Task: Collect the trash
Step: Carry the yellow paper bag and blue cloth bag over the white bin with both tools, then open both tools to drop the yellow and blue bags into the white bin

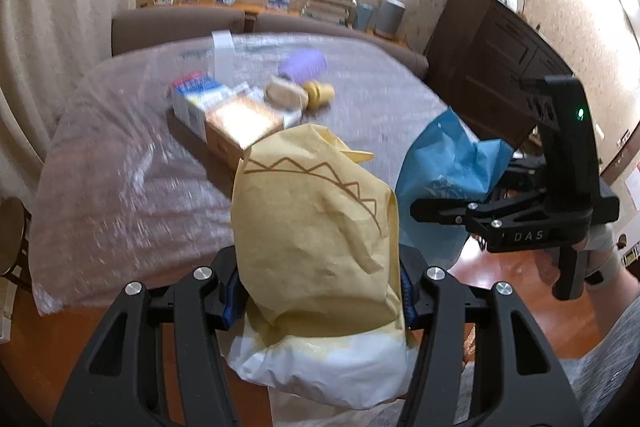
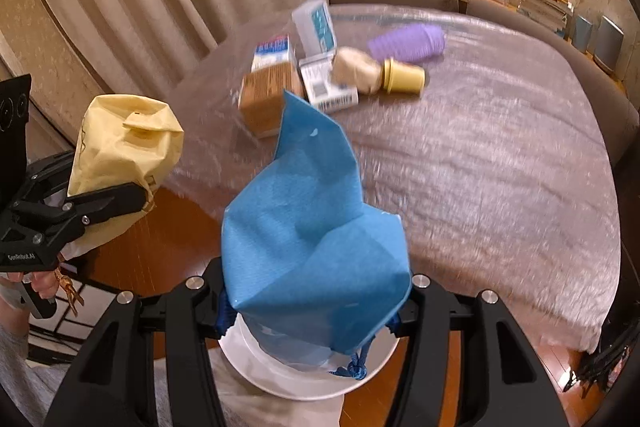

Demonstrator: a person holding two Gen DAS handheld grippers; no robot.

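Observation:
My left gripper [image 1: 320,291] is shut on a yellow bag [image 1: 312,227] with a white lower part, held near the table's front edge. My right gripper [image 2: 314,311] is shut on a blue drawstring bag [image 2: 312,235], also white below. The two bags hang side by side, and each gripper shows in the other's view: the right gripper [image 1: 440,215] and the left gripper [image 2: 80,211]. On the table lies trash: a brown box [image 2: 266,99], several cartons [image 2: 326,87], crumpled beige paper [image 2: 356,69], a yellow cup [image 2: 402,77] and a purple ribbed cup [image 2: 408,43].
The round table is covered with a clear plastic sheet [image 1: 120,167]. Brown chairs [image 1: 176,27] stand behind it, with stacked books [image 1: 328,1] on a ledge. A dark cabinet [image 1: 492,59] is at the right, curtains [image 2: 120,7] at the left, and a stool [image 1: 10,235] by the table.

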